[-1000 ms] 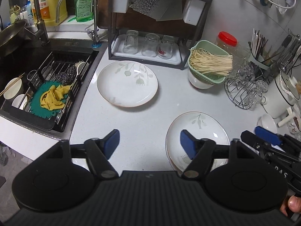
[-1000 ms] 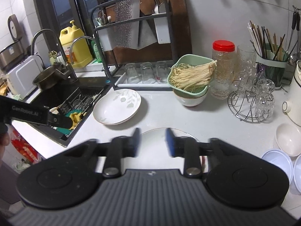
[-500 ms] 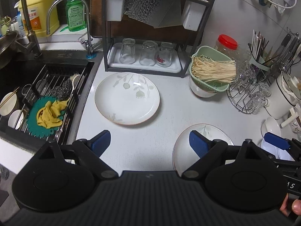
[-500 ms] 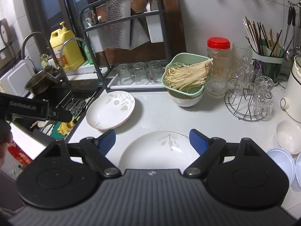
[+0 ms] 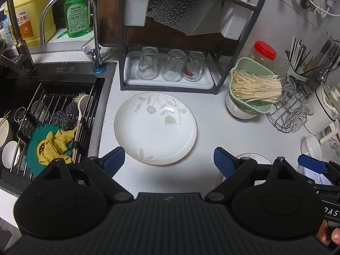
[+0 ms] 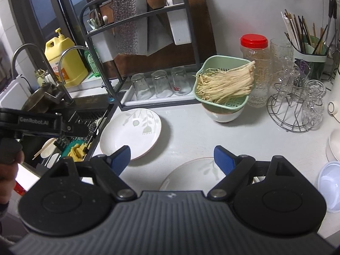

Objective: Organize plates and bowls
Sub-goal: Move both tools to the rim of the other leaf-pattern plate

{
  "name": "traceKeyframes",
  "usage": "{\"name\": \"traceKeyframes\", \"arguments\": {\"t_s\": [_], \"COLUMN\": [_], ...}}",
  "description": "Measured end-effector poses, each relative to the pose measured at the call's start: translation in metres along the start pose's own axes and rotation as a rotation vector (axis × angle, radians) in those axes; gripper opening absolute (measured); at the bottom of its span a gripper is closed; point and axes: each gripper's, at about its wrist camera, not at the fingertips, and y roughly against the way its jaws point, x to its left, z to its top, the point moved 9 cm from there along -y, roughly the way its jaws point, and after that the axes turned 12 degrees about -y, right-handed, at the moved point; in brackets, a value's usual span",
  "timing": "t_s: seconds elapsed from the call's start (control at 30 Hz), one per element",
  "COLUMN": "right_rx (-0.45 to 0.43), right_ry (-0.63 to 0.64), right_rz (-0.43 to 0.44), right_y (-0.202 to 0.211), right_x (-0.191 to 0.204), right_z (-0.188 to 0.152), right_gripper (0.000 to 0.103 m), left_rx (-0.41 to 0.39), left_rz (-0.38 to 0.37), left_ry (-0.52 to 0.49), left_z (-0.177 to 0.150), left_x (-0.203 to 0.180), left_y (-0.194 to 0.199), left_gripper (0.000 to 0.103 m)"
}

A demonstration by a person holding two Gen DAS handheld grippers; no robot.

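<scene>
A white floral plate (image 5: 155,127) lies on the counter beside the sink, seen also in the right wrist view as the farther plate (image 6: 131,131). My left gripper (image 5: 169,160) hovers open just short of its near rim, nothing between the blue pads. A second floral plate (image 6: 191,174) lies nearer, below my right gripper (image 6: 172,157), which stands wide open and holds nothing. In the left wrist view that near plate (image 5: 252,157) peeks out behind the right finger. A white bowl (image 6: 334,142) and stacked plastic bowls (image 6: 331,182) sit at the right.
The sink (image 5: 53,80) with a rack, cloth and small bowls is on the left. A dish rack (image 5: 170,80) with upturned glasses stands behind. A green colander (image 5: 250,93) of noodles on a bowl, a wire glass stand (image 5: 293,114) and a utensil holder crowd the right.
The right jaws went from nearly shut to wide open. The left jaws widened a little, and that gripper moved toward the plate by the sink, which now looks larger and centred.
</scene>
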Motion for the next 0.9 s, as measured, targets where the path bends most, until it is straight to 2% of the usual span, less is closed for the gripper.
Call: {"name": "traceKeyframes", "arguments": {"t_s": [0.37,0.6,0.9], "right_rx": [0.048,0.078,0.120], "right_ry": [-0.038,-0.068,-0.102], "right_rz": [-0.032,-0.064,-0.113], "right_y": [-0.038,-0.069,-0.107], "right_x": [0.032,0.051,0.062], "right_z": [-0.007,-0.008,-0.009], "right_gripper": [0.086,0.086,0.086], "left_rx": [0.009,0.000,0.043], "left_rz": [-0.024,-0.025,-0.070], "left_ry": [0.013,-0.021,-0.024], "left_z": [0.002,0.010,0.013], "left_x": [0.047,0.077,0.099], "left_y": [-0.024,-0.038,-0.072], "left_gripper": [0.093,0.093,0.093]}}
